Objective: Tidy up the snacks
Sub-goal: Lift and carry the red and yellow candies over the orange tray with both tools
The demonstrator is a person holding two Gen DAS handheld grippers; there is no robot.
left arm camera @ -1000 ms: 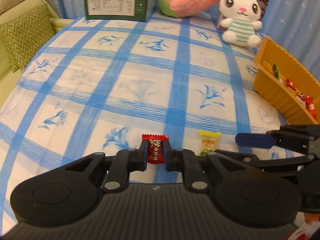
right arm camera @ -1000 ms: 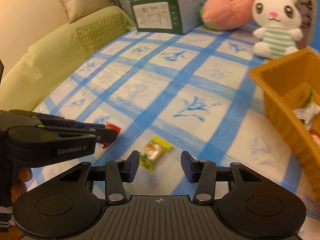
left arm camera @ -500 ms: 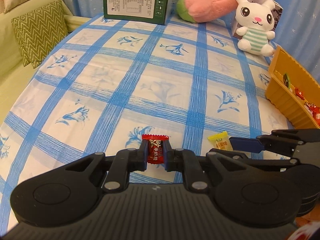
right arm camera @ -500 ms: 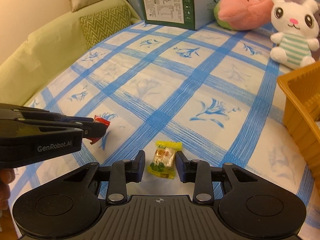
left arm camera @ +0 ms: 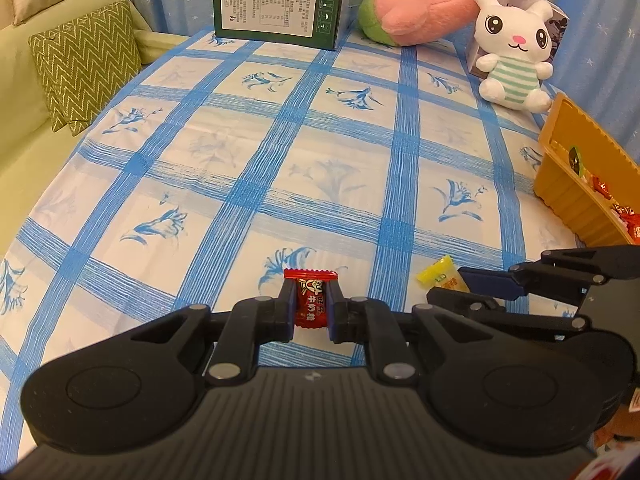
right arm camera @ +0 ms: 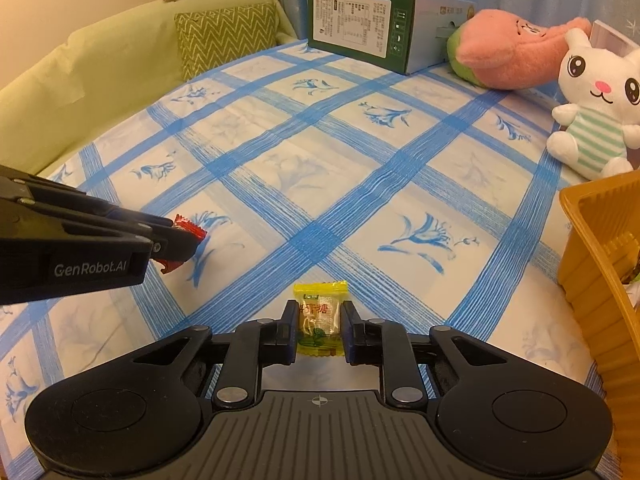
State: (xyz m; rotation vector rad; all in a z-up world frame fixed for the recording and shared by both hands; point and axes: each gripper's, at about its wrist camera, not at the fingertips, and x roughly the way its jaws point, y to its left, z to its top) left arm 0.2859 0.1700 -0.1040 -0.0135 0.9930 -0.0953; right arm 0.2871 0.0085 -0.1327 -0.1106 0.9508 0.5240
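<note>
Holding one sweet each, both grippers are at the pick-up step of the sorting. The left gripper (left arm camera: 311,307) has its fingers closed on the red candy (left arm camera: 310,304), which seems lifted a little off the cloth in the right wrist view. The right gripper (right arm camera: 321,330) has its fingers pressed on the sides of the yellow candy (right arm camera: 320,322), low over the cloth; I cannot tell if it is already off it. I judge that the next move is to carry both sweets to the orange basket (left arm camera: 576,184), at about 3 o'clock in the left wrist view, where other wrapped snacks already lie, and to open the fingers only above its inside. The bench (left arm camera: 280,152) has a white cloth with blue checks and flowers. At 12 o'clock stand a green box (left arm camera: 276,4), a pink plush (left arm camera: 420,12) and a white rabbit toy (left arm camera: 514,56). A green sofa with a zigzag cushion (left arm camera: 84,76) is at 10 o'clock.
</note>
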